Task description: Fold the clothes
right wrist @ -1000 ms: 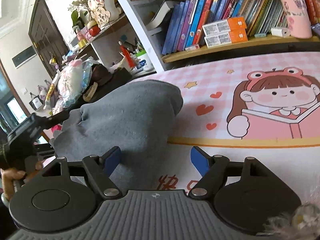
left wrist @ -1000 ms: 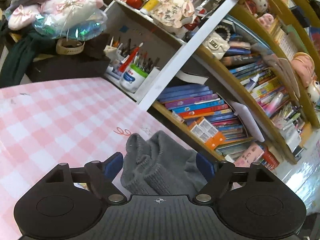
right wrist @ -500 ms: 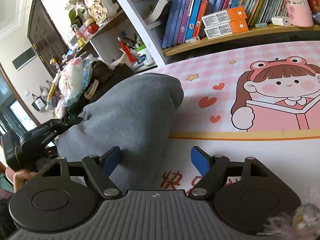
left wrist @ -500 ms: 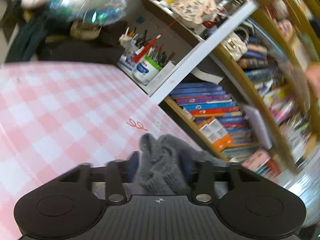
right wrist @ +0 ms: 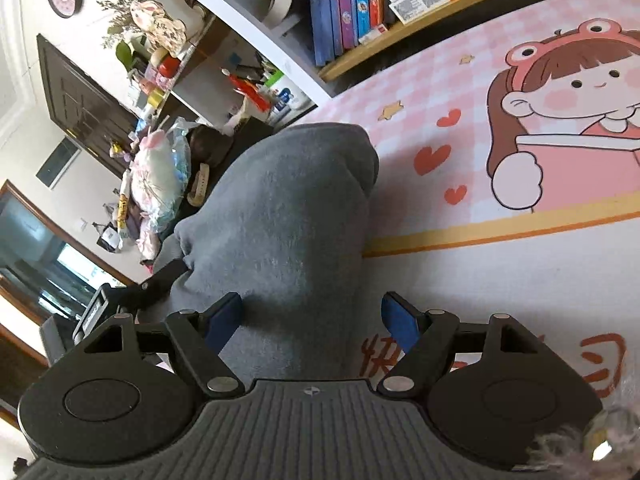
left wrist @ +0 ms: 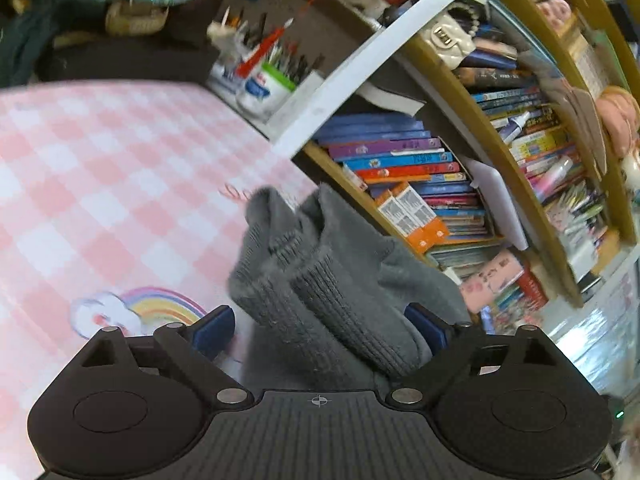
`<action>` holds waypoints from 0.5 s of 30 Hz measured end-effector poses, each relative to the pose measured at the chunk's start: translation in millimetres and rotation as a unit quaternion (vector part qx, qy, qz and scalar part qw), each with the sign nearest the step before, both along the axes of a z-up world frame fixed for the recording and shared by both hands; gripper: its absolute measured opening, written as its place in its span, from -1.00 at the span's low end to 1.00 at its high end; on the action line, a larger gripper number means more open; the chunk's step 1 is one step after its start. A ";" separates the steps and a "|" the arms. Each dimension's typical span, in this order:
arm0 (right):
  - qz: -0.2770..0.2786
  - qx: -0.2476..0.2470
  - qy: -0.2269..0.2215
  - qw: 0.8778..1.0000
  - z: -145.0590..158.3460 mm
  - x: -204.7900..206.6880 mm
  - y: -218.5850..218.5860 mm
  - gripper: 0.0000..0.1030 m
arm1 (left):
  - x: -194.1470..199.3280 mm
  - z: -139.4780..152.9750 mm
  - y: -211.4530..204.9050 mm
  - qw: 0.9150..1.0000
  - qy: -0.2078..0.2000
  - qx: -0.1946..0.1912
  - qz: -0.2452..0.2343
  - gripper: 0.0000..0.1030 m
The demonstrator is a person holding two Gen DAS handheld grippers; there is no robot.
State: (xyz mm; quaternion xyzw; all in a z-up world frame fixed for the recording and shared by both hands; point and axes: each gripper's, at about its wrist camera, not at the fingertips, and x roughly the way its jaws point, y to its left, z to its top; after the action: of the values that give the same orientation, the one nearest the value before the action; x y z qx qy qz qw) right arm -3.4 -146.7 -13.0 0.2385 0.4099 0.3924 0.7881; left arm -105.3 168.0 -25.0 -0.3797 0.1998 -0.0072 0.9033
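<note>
Btwn left gripper (left wrist: 320, 326) fingers: ribbed grey knit garment (left wrist: 320, 280), bunched.

The grey knitted cloth garment (left wrist: 320, 280) has coarse ribbed cuffs with a fuzzy nap; in the right wrist view its body (right wrist: 280, 216) reads as soft, matt fleece. The pink-and-white checked worktop covering (left wrist: 100, 184) is smooth, printed and faintly sheened. The left gripper (left wrist: 320, 328) and right gripper (right wrist: 312, 320) have matt black plastic bodies with ribbed grey housings, bright metal pivot pins and smooth blue finger pads (left wrist: 212, 326). The bookshelf boards (left wrist: 496, 148) look like yellow-brown wood; the glossy-spined paper books (left wrist: 400, 160) reflect light.
</note>
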 end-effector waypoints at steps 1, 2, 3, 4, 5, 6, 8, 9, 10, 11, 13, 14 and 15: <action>0.001 0.000 0.001 1.000 0.3 0.2 0.9 0.46 | 2.3 0.1 -2.5 1.000 0.002 -0.003 -0.006 0.68; 0.001 0.000 0.002 1.000 0.6 0.3 1.8 0.44 | 3.7 0.7 -5.3 1.000 0.004 -0.005 -0.010 0.64; 0.002 -0.001 0.002 1.000 0.6 0.4 2.4 0.40 | 3.5 2.0 -8.2 1.000 0.005 -0.003 -0.011 0.57; 0.003 0.000 0.000 1.000 1.3 0.1 1.8 0.31 | 2.9 3.5 -10.6 1.000 0.004 -0.003 -0.015 0.52; 0.004 0.001 -0.002 1.000 2.0 -0.2 1.2 0.24 | 2.3 4.6 -12.7 1.000 0.002 -0.005 -0.021 0.44; 0.005 0.002 -0.005 1.000 2.9 -0.6 0.4 0.17 | 1.7 5.5 -14.7 1.000 0.000 -0.009 -0.027 0.37; -0.003 -0.002 -0.020 1.000 7.5 -2.0 -4.2 0.02 | 0.1 7.6 -20.3 0.999 -0.004 -0.012 -0.042 0.31; -0.007 -0.004 -0.027 1.000 9.9 -2.8 -6.6 -0.07 | 0.3 8.0 -23.1 0.999 -0.006 -0.013 -0.049 0.29; -0.013 -0.007 -0.038 0.999 13.3 -4.5 -10.2 -0.16 | 0.7 8.0 -25.9 0.998 -0.007 -0.014 -0.055 0.28; -0.016 -0.011 -0.051 0.999 16.6 -5.8 -13.1 -0.20 | 1.2 7.7 -28.5 0.998 -0.008 -0.015 -0.062 0.28; -0.020 -0.021 -0.074 0.997 21.5 -9.1 -17.2 -0.25 | 3.4 5.4 -30.6 0.998 -0.005 -0.016 -0.067 0.28; -0.019 -0.026 -0.080 0.996 22.6 -10.1 -18.5 -0.25 | 4.6 4.0 -31.2 0.998 -0.003 -0.016 -0.068 0.29; -0.018 -0.028 -0.076 0.997 20.8 -9.0 -18.7 -0.25 | 6.0 3.1 -31.5 0.998 -0.001 -0.015 -0.069 0.32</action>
State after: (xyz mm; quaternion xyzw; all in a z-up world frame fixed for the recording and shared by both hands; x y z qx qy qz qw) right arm -12.4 -165.4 7.9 0.1930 0.3555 0.3835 0.8302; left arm -99.3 136.4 -21.9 -0.3785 0.2249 -0.0726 0.8949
